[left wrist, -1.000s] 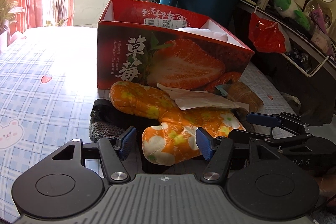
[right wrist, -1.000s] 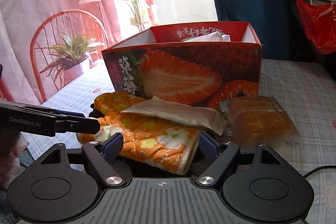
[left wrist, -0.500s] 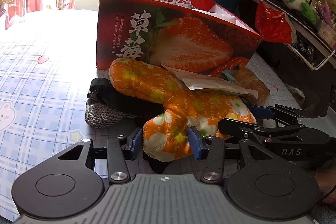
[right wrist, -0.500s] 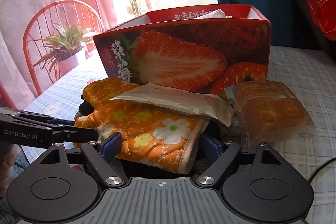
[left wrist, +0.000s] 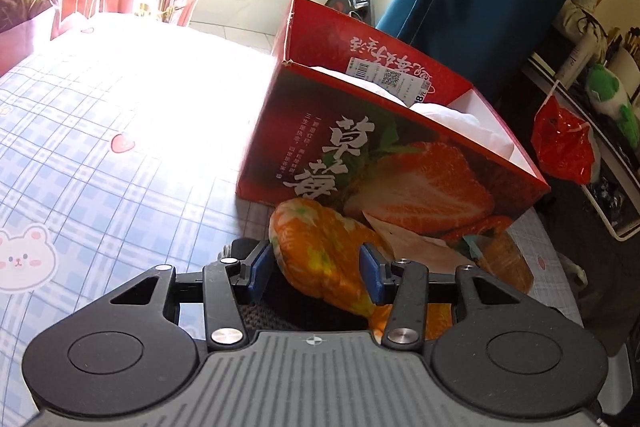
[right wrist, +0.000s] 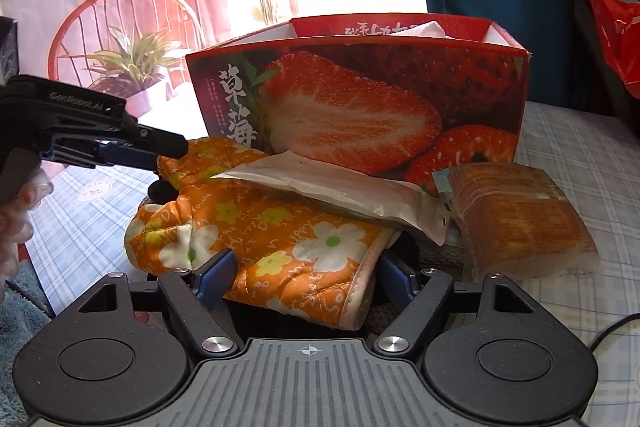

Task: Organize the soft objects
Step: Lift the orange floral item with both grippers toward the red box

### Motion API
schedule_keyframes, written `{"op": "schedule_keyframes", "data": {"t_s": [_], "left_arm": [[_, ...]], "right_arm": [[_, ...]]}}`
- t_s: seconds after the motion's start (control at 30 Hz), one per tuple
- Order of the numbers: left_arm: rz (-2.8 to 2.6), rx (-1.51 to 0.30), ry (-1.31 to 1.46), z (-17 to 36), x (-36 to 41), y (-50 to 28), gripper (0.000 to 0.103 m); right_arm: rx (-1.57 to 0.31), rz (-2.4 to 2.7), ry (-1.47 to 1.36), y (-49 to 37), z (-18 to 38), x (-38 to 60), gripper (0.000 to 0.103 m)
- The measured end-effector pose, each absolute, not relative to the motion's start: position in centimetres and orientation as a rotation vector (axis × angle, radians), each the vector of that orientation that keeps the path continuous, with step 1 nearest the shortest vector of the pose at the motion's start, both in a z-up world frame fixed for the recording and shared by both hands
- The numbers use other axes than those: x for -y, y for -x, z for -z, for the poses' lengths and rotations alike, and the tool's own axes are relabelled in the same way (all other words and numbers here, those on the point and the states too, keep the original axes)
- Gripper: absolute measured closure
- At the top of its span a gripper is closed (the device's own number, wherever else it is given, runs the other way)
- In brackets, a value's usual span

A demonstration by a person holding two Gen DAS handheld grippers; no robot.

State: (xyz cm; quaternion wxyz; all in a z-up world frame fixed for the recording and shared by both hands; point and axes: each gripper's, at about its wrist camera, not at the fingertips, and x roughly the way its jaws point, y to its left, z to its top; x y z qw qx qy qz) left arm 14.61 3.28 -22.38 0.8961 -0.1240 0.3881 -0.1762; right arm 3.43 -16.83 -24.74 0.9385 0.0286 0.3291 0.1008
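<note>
One oven mitt (right wrist: 256, 227) | one strawberry box (right wrist: 360, 99) | two packets | left gripper (left wrist: 316, 267) fingers straddle mitt tip, unclamped | right gripper (right wrist: 308, 275) fingers spread.

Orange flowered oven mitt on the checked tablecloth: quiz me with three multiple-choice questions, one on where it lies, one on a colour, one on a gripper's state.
1. The orange flowered oven mitt lies:
A. inside the box
B. in front of the red strawberry-printed cardboard box
C. on a chair

2. The pads on the right gripper fingers are:
A. blue
B. yellow
C. white

3. The left gripper is:
A. far from the mitt
B. open, with the mitt's tip between its fingers
C. holding the box

Answers: B, the mitt rests against the box's front; A, blue pads show; B, a pad stands at either side of the mitt's tip, with a gap on the left.
</note>
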Motion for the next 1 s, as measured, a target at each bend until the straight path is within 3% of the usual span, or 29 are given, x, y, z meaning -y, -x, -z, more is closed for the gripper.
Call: {"op": "schedule_keyframes", "data": {"t_s": [0.33, 0.47, 0.53, 0.83, 1.0], "left_arm": [[0.352, -0.860, 0.201, 24.2, -1.3, -18.4, 0.054], [0.362, -0.800, 0.157, 23.2, -1.5, -16.5, 0.071], [0.362, -0.768, 0.145, 22.4, -1.6, -15.1, 0.073], [0.345, -0.666, 0.058, 21.0, -1.5, -9.0, 0.073], [0.332, -0.751, 0.069, 23.1, -2.2, -9.3, 0.073]], "right_arm": [[-0.663, -0.208, -0.070, -3.2, 24.7, 16.9, 0.029], [-0.661, -0.208, -0.078, -2.9, 24.5, 16.8, 0.031], [-0.660, -0.216, -0.089, -2.8, 24.4, 16.9, 0.034], [-0.658, -0.230, -0.111, -2.0, 24.0, 17.1, 0.038], [-0.668, -0.218, -0.128, -2.0, 24.3, 17.3, 0.037]]}}
